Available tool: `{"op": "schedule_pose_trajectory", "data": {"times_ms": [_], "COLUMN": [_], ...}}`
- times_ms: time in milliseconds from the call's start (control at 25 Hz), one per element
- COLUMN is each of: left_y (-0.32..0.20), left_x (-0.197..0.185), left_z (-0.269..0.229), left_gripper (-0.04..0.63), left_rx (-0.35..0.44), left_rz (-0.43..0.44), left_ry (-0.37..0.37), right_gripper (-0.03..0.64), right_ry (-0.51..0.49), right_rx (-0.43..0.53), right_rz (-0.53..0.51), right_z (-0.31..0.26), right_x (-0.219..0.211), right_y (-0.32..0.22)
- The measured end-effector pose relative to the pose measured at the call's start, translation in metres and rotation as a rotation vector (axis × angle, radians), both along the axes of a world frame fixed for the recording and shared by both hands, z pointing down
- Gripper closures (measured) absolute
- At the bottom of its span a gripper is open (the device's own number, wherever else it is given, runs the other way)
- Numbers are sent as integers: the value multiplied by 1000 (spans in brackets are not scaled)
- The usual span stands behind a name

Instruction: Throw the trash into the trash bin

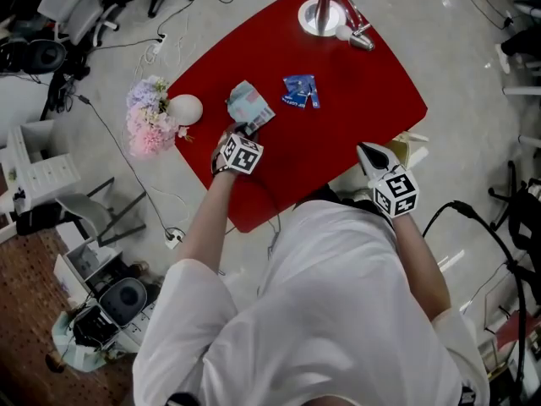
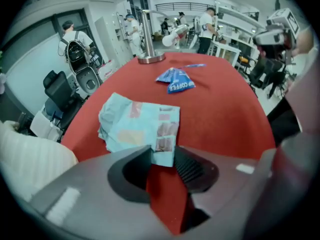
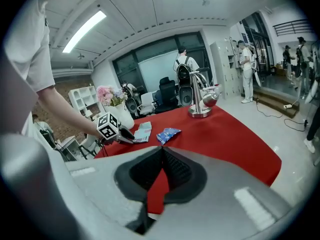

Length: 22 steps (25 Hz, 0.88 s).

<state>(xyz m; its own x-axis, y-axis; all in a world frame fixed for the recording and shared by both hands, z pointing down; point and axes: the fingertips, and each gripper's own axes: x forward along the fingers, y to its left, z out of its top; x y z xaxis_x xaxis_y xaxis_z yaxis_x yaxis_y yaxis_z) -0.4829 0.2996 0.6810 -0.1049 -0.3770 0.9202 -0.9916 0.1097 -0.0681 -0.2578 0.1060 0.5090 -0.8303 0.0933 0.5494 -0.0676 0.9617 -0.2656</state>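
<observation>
Approach to the first pickup. The left gripper [image 2: 162, 159] stands with its jaws apart astride the near corner of the crumpled pale wrapper [image 2: 135, 126], which lies flat on the red table [image 1: 355, 91]; the pads do not appear to press it yet. The right gripper [image 3: 162, 156] is empty, its tips together, off the table's near edge. A blue coffee packet [image 2: 176, 79] lies farther in. No bin appears in any view. Risks: closing on so thin a corner may catch only an edge, so the wrapper slips free on lifting; tips pressed onto the tabletop may push it away.
</observation>
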Motion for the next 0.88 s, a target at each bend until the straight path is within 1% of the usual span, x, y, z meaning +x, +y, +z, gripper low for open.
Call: {"op": "schedule_pose_trajectory", "data": {"times_ms": [40,120,240,480,640,800,880], "left_y": [0,-2,-5,-18,-27,-52,-61], "left_x": [0,1,3,14,25,45,56], "left_z": [0,-3,-11,-36,-51,-68,-75], "left_gripper": [449,554,583,589,589,589,589], "left_rx": [2,16,45,104,139,191,195], "left_rz": [-1,-6,-14,-27,1,35,48], "left_ry": [4,3,0,1,-21,-39,-44], "right_gripper": [617,617,617,617,617,617,617], "right_ry": [1,2,0,-17,-31,-40,-41], "right_rx": [0,-1,0,5,5,4,3], "right_rz": [-2,-1,8,47,84,133,163], "right_z": [0,2,2,-2,-2,-1,-1], "right_x": [-1,-1,2,16,32,58,73], "right_y": [1,1,0,-7,-5,-15,-19]}}
